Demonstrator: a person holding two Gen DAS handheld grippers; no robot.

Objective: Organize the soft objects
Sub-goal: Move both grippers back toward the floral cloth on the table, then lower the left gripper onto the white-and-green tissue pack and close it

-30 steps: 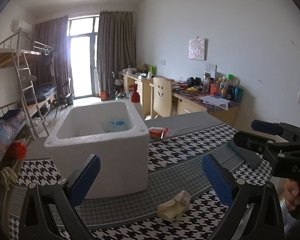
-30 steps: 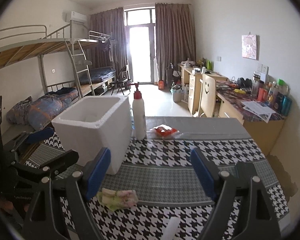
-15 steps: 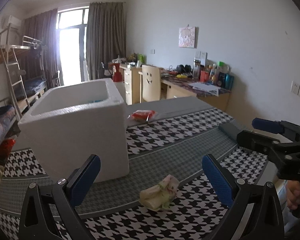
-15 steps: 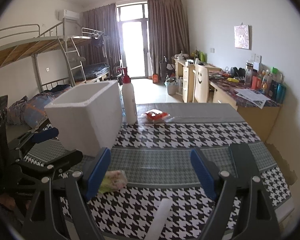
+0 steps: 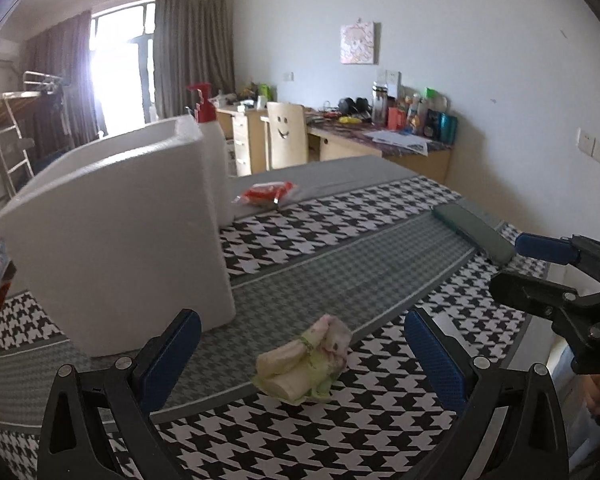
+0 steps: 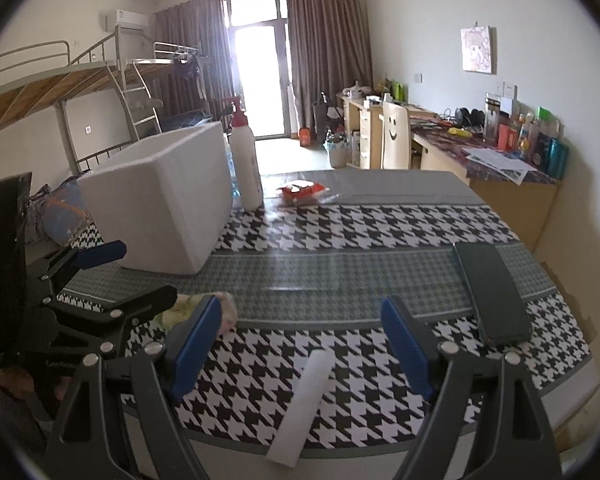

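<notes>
The left gripper (image 5: pixel 300 354) is held wide open above the houndstooth tablecloth (image 5: pixel 380 432), nothing gripped; the crumpled soft cloth (image 5: pixel 306 360) is seen lying on the table just ahead of it, between the lines of its two blue pads but not touched by either. Ahead and to that gripper's left, the white foam box (image 5: pixel 116 240) is set upright, with a white pump bottle (image 5: pixel 214 160) just behind its far corner and a red packet (image 5: pixel 266 194) farther back. Off to its right, a dark flat case (image 5: pixel 474 234) is laid across the cloth.

The right gripper (image 6: pixel 300 346) is likewise spread wide and empty. A white foam strip (image 6: pixel 302 398) is found on the table between its fingers, close in, with neither pad on it. The soft cloth (image 6: pixel 190 308) is partly hidden behind its left pad, beside the left gripper (image 6: pixel 144 276). The dark case (image 6: pixel 492 292) is placed ahead to its right, the foam box (image 6: pixel 164 204) ahead to its left.
</notes>
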